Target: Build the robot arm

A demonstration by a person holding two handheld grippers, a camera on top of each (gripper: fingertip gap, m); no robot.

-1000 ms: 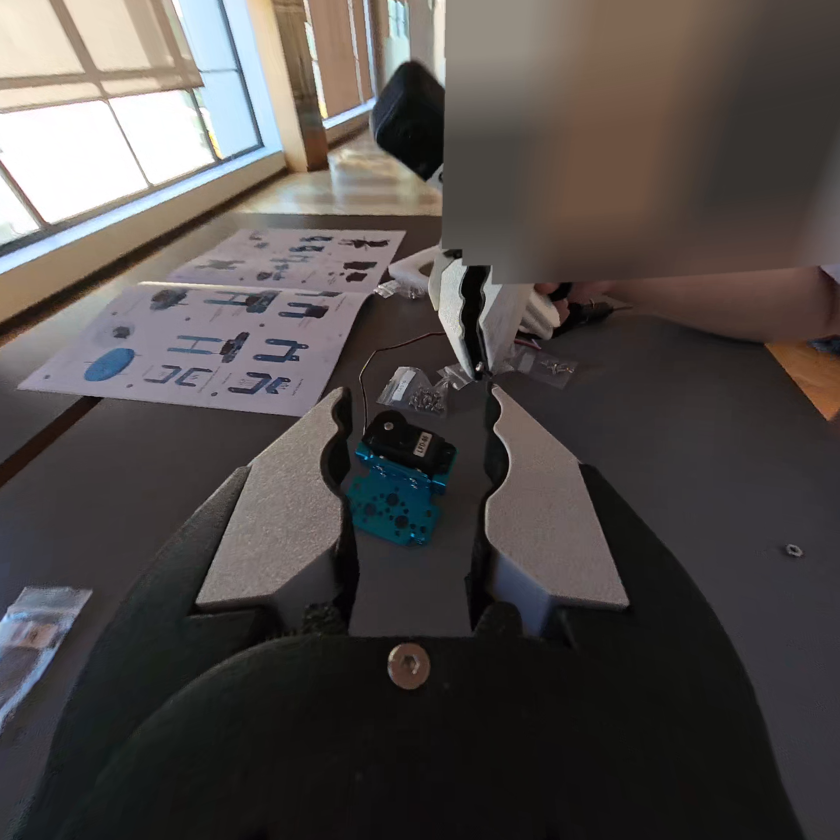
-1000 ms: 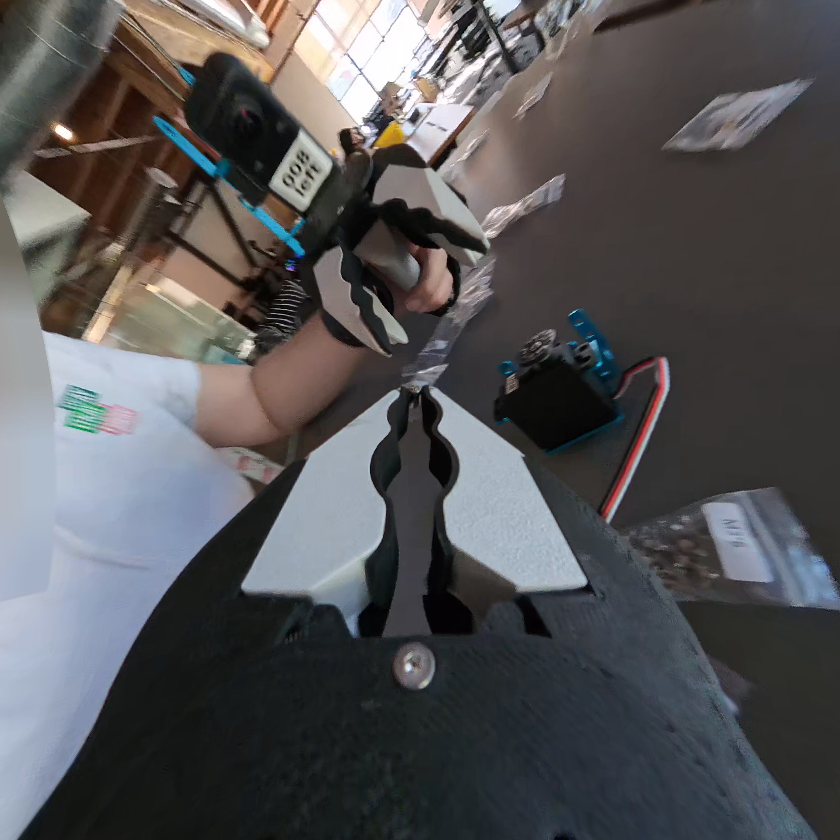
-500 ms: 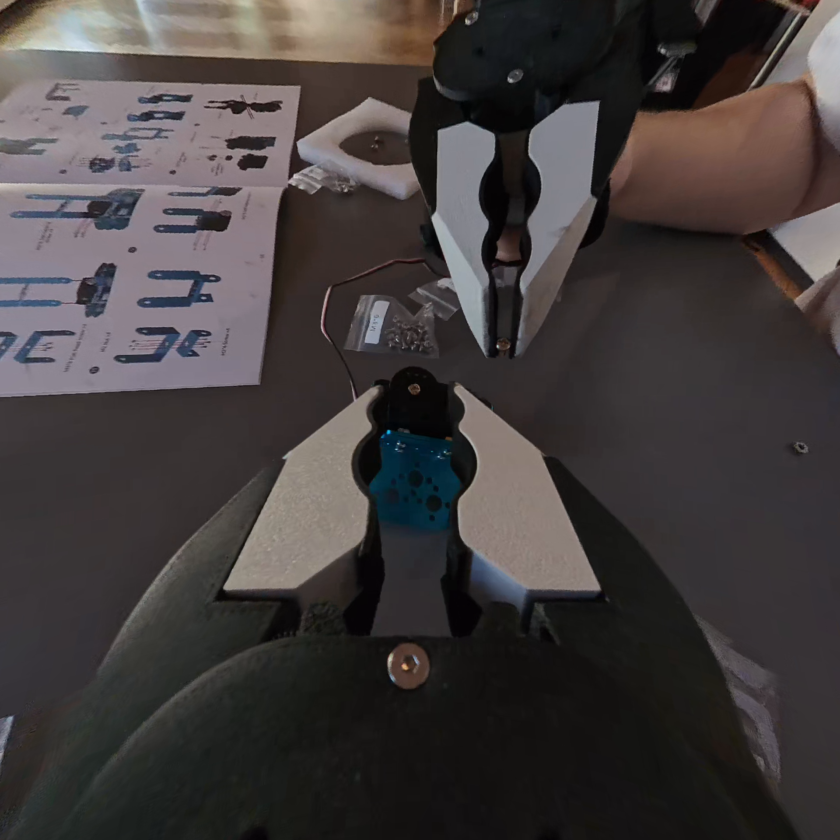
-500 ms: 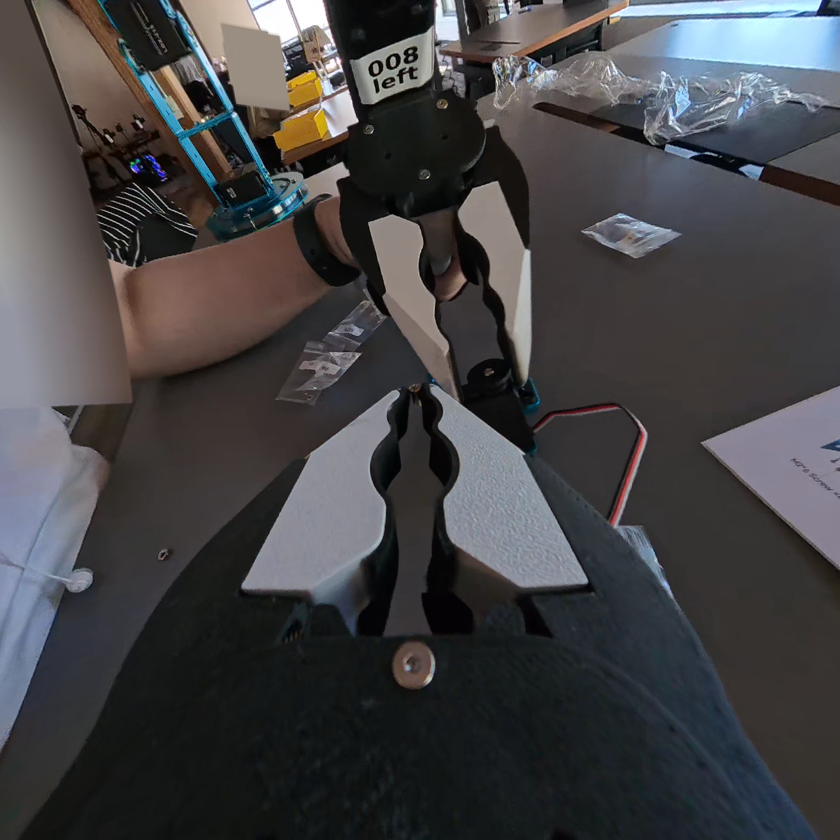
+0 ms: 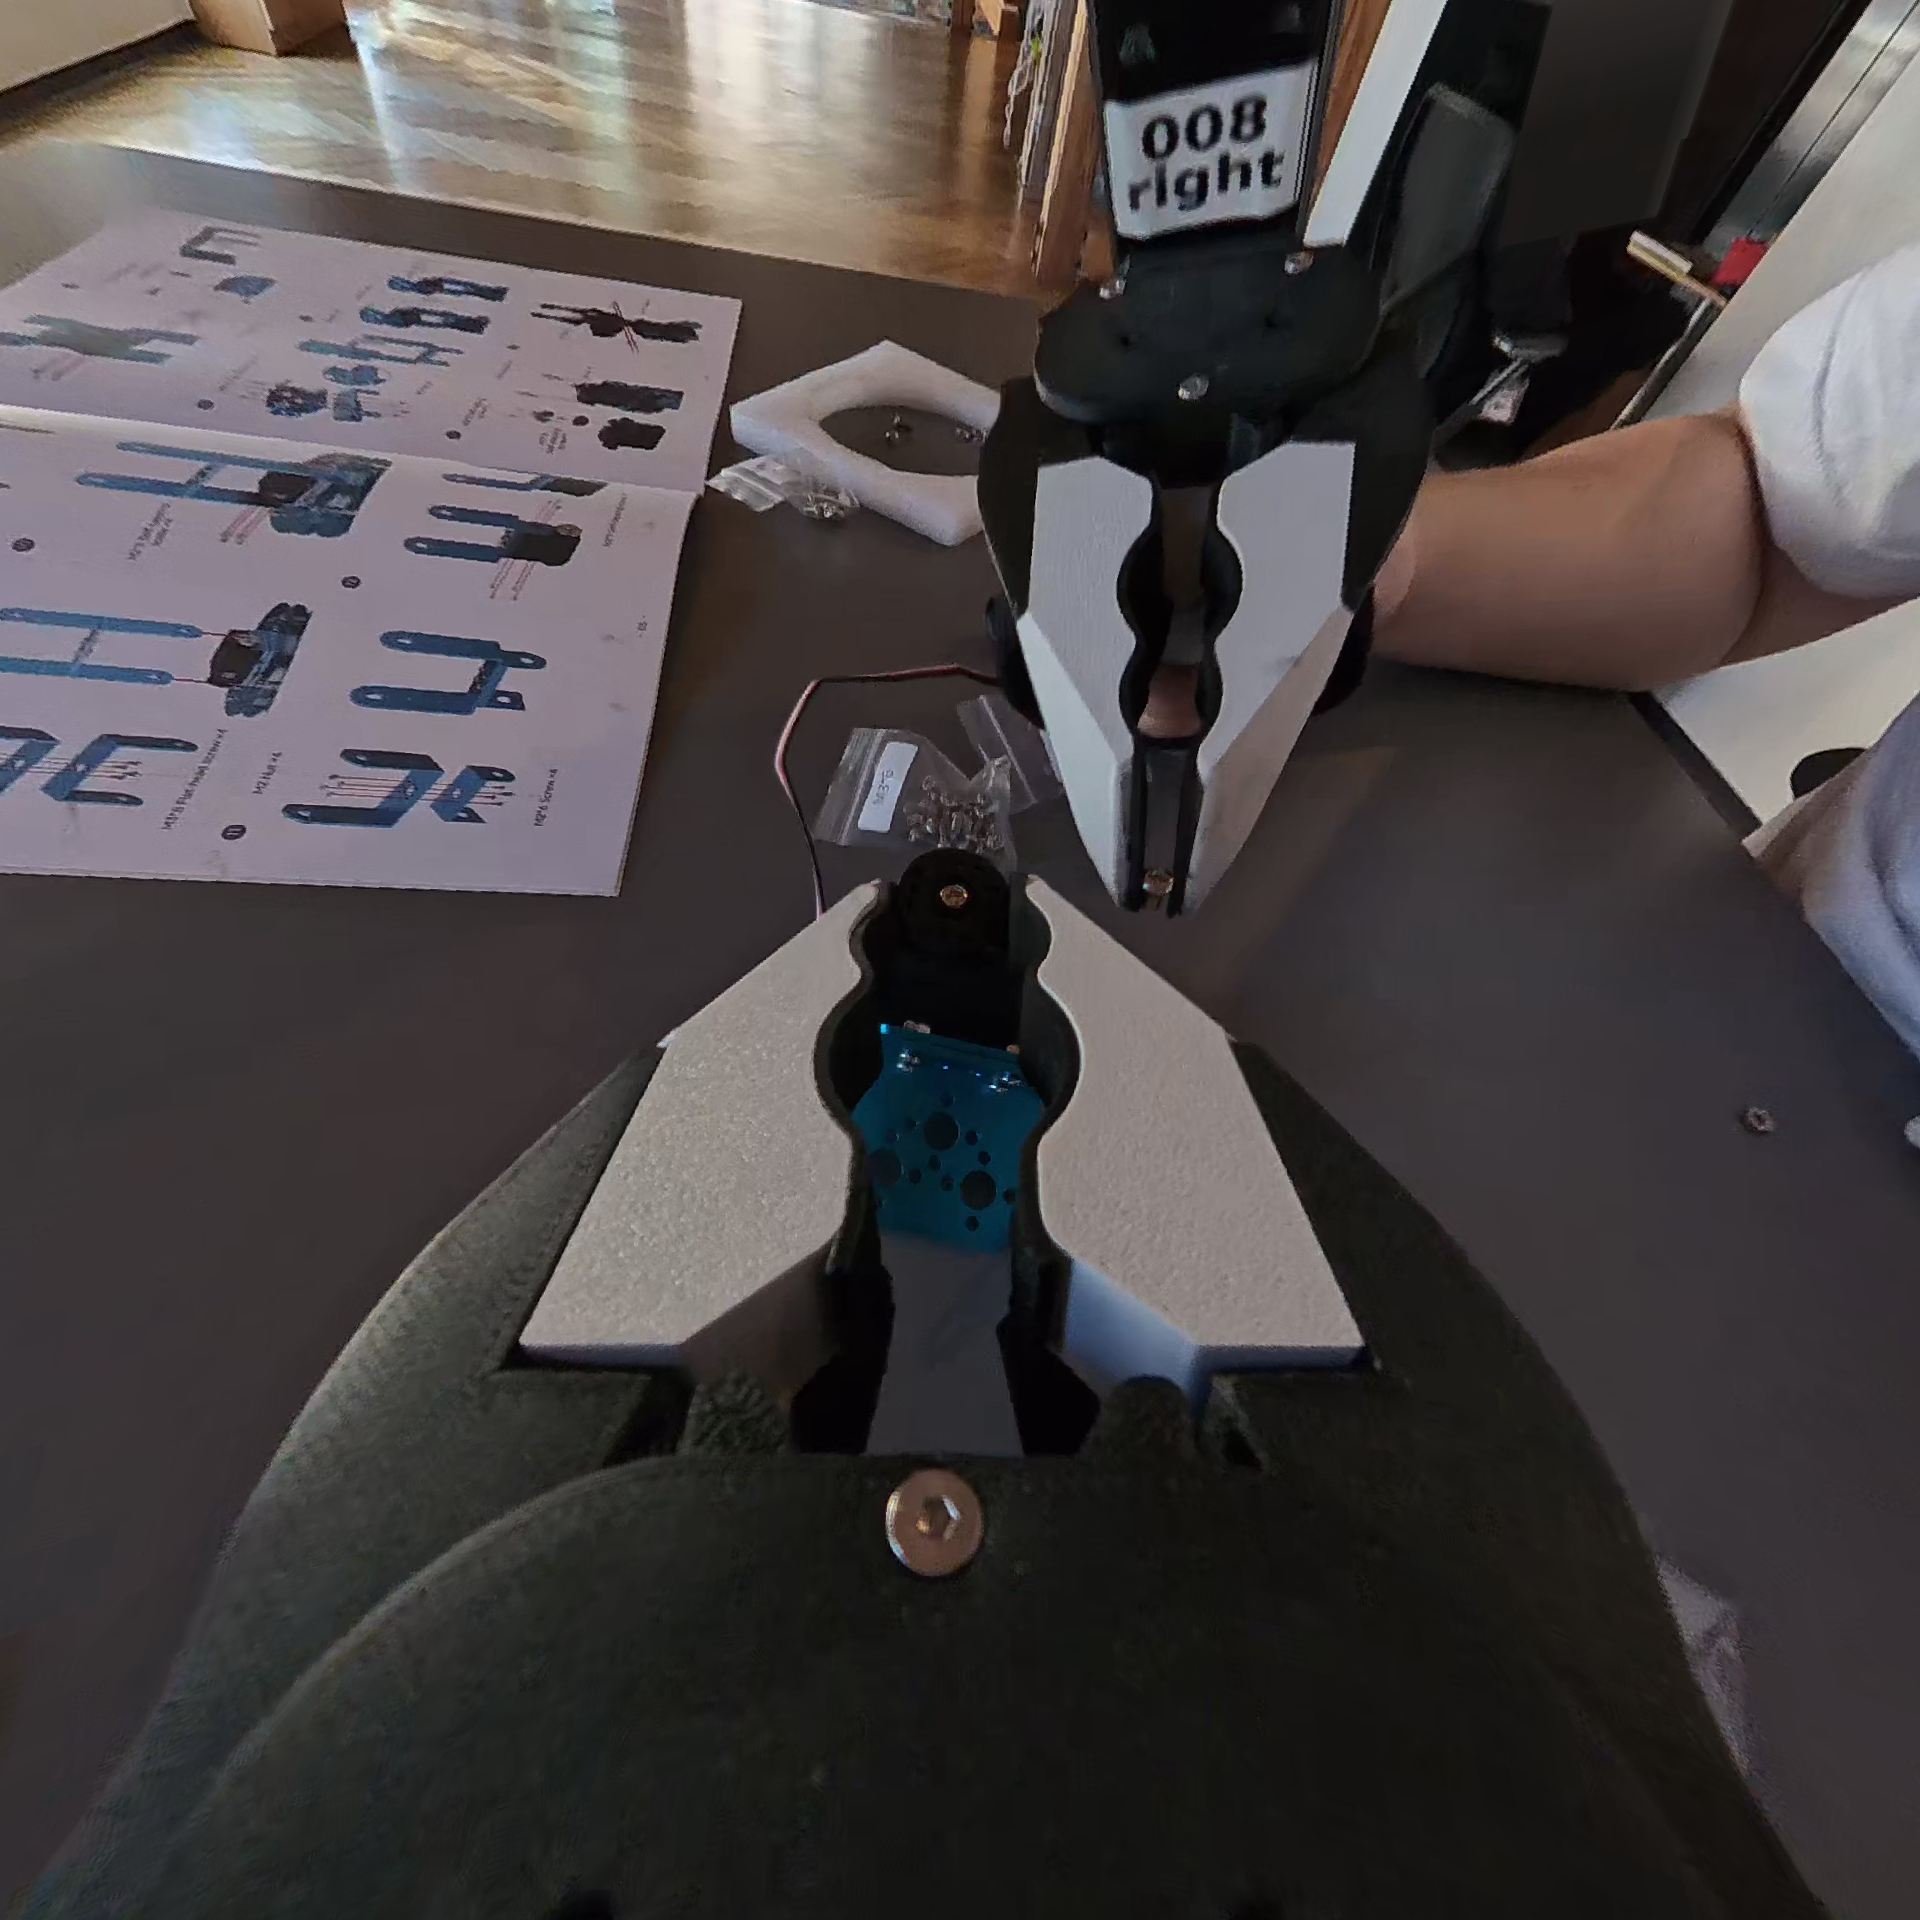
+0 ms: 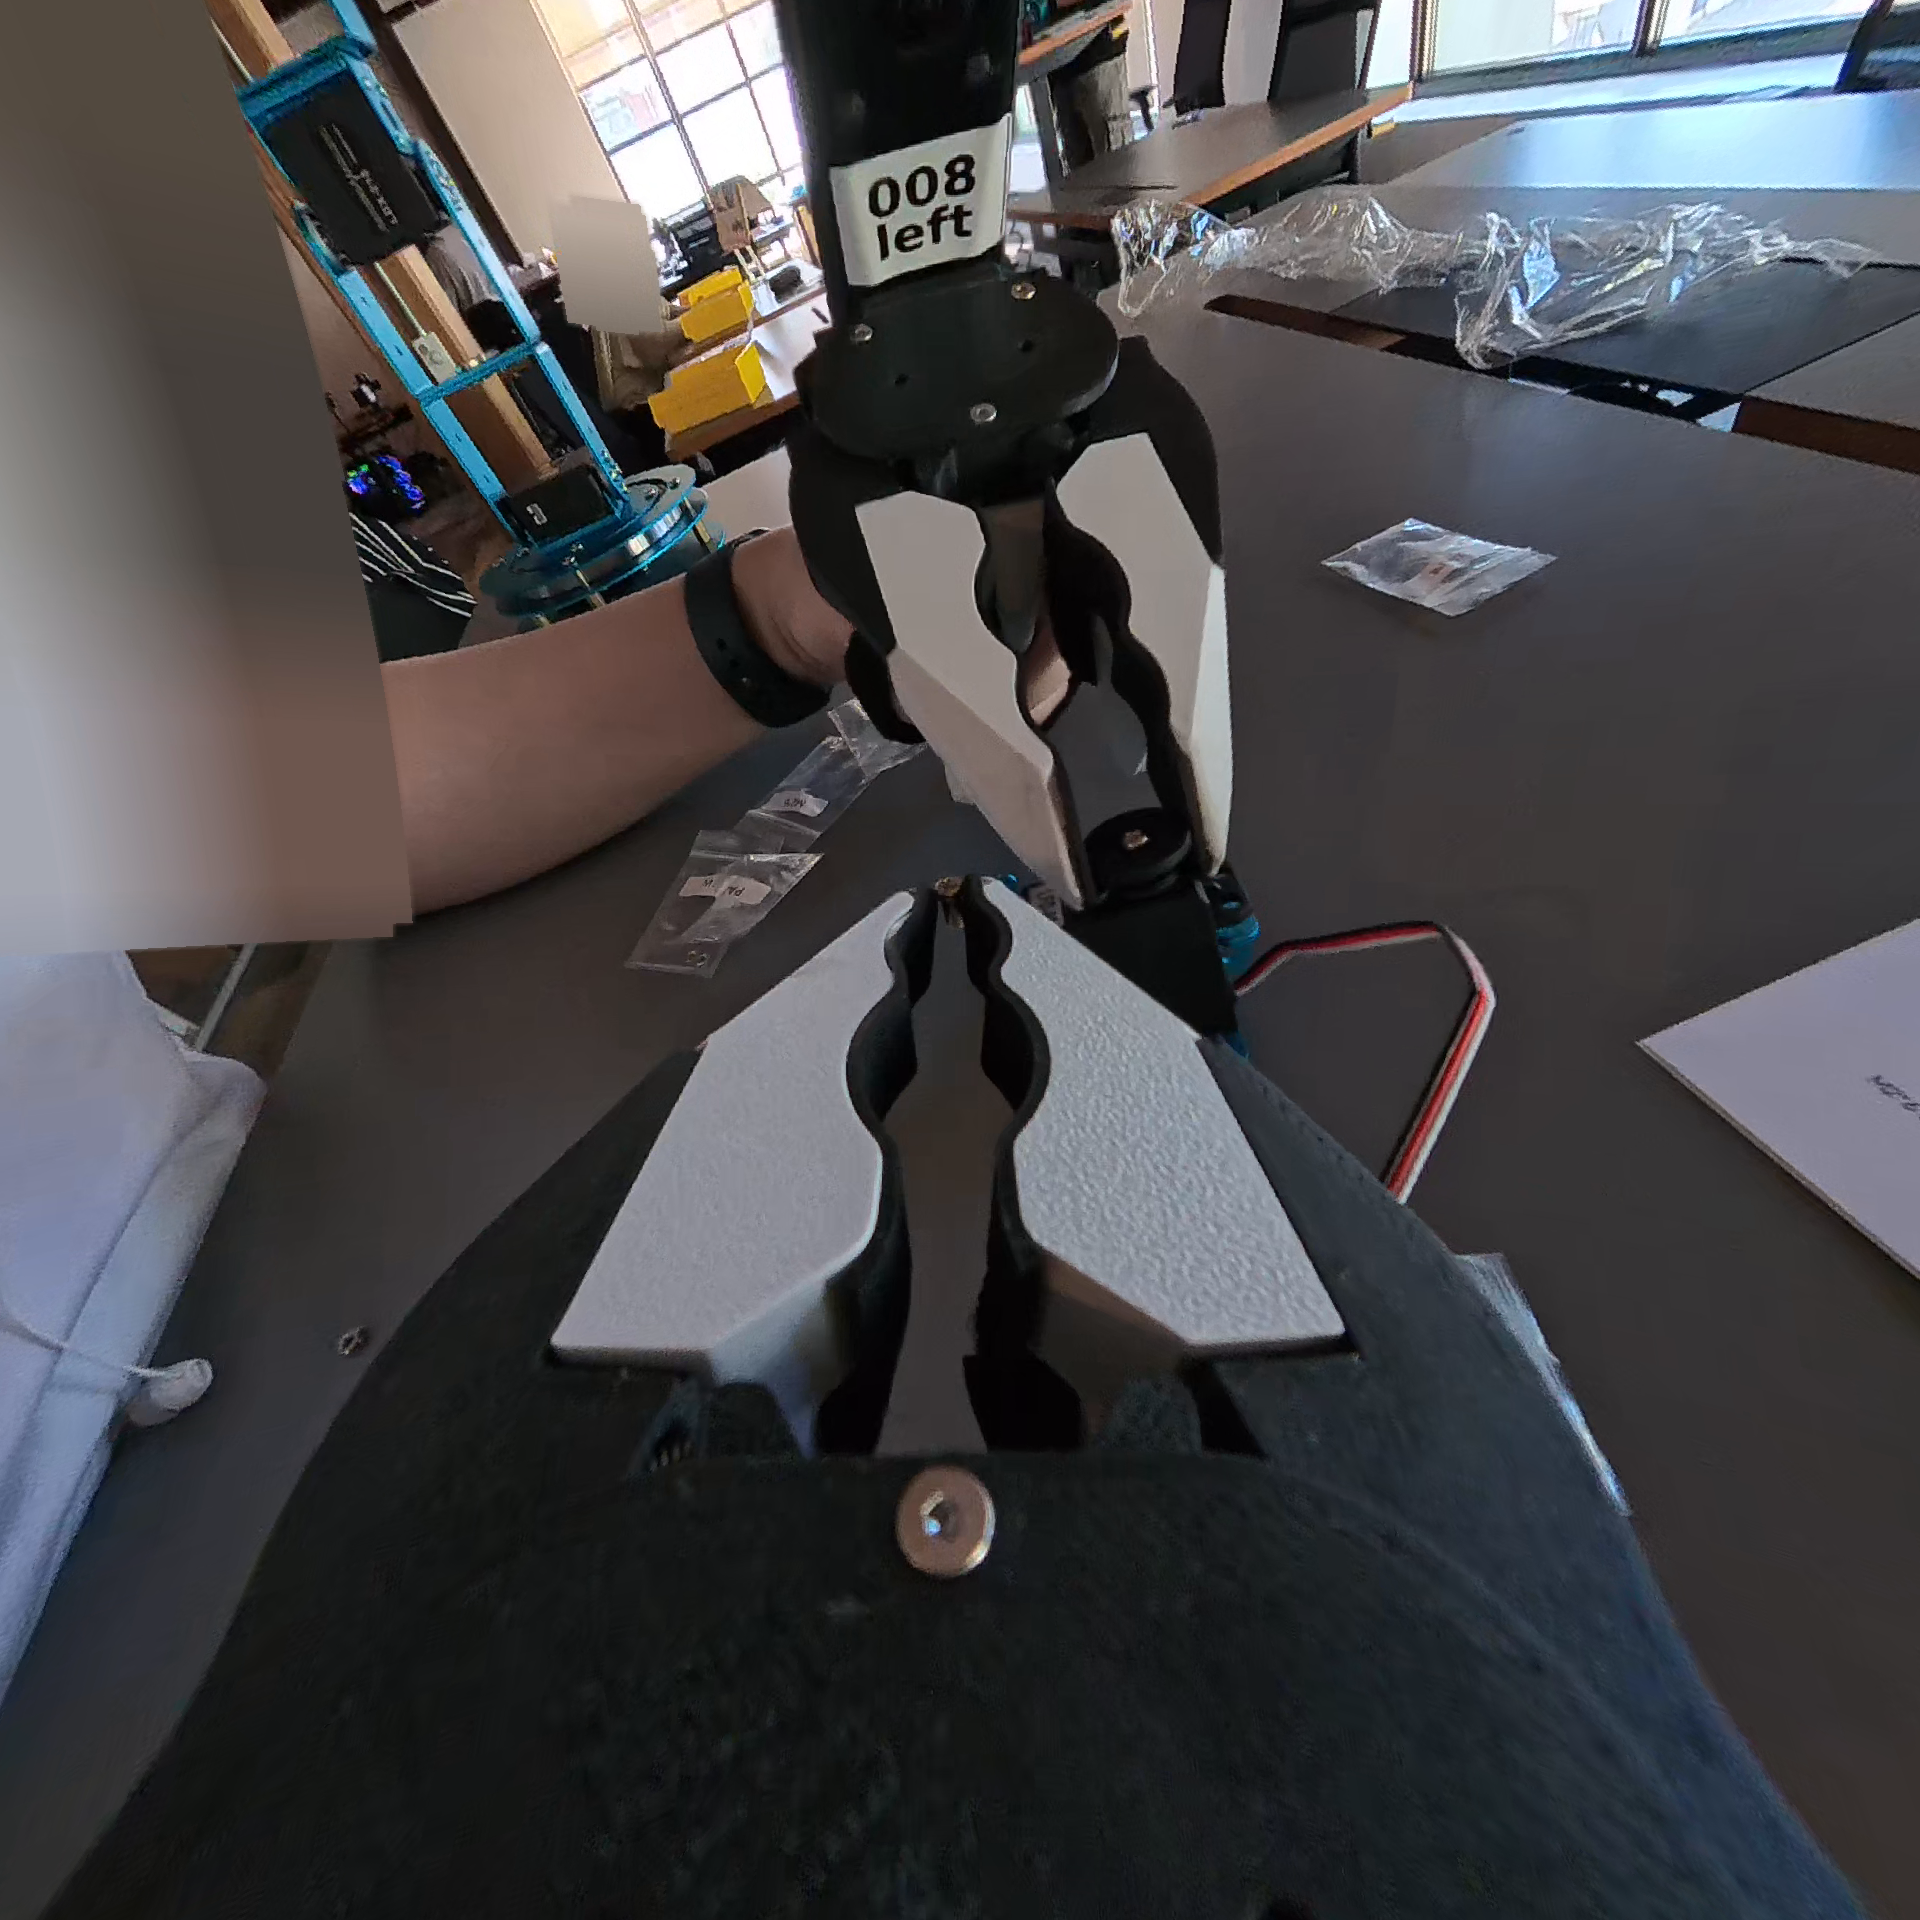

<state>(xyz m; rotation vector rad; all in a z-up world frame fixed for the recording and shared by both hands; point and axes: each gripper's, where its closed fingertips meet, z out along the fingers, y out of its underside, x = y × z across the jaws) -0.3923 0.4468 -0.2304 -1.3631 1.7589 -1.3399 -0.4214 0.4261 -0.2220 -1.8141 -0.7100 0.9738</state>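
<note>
Closest, my left tongs (image 5: 948, 935) pinch the black servo (image 5: 951, 961) in its blue bracket (image 5: 943, 1153), long axis toward twelve. At one o'clock, my right tongs (image 5: 1155, 894) are pressed on a small screw (image 6: 948, 886), just beside.

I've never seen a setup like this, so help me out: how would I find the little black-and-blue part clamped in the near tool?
Start at the dark table with the open instruction sheets. Just right of them, the left gripper is shut on the servo motor, a black block on a blue plate drilled with round holes. Unlike the clear screw bag beyond it, it trails a red wire.
</note>
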